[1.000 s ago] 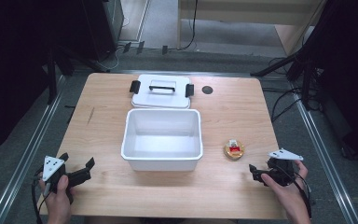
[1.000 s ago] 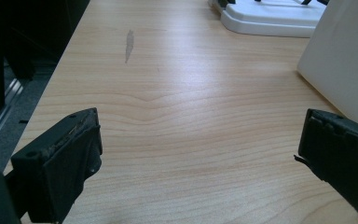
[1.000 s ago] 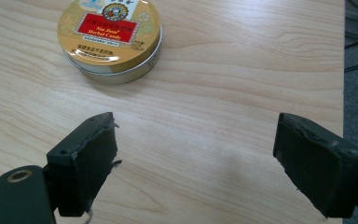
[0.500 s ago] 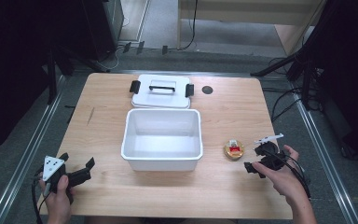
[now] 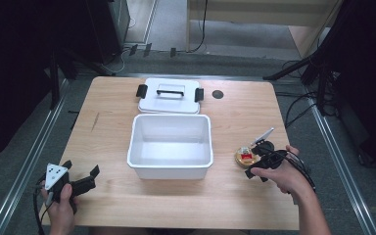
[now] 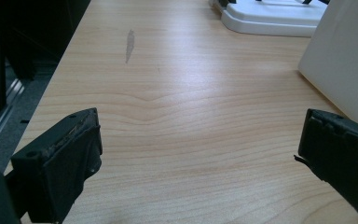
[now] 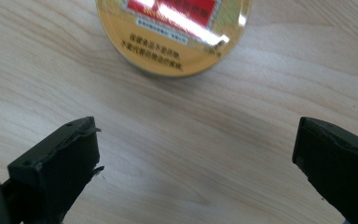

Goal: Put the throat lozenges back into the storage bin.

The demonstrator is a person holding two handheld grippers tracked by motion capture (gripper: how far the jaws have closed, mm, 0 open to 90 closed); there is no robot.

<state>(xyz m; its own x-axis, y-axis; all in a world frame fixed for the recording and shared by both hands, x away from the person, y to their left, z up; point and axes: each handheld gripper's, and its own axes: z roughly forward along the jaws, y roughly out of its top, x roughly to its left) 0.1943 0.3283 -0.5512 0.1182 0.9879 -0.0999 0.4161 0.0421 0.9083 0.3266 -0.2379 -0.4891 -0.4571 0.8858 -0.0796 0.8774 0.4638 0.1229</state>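
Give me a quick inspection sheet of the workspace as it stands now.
Surface: wooden table, one grey scuff.
Job's things: round gold tin with red label, flat on the table right of the white bin; bin looks empty.
Clutter: bin lid behind the bin; dark round spot by it.
Grippers: right gripper open, tin just ahead, untouched; left gripper open over bare wood.
Cables: one trails from each gripper.
Surroundings: grey floor, cables, dark stands.

right hand-held gripper (image 5: 255, 161) moved closer to round tin (image 5: 245, 156)
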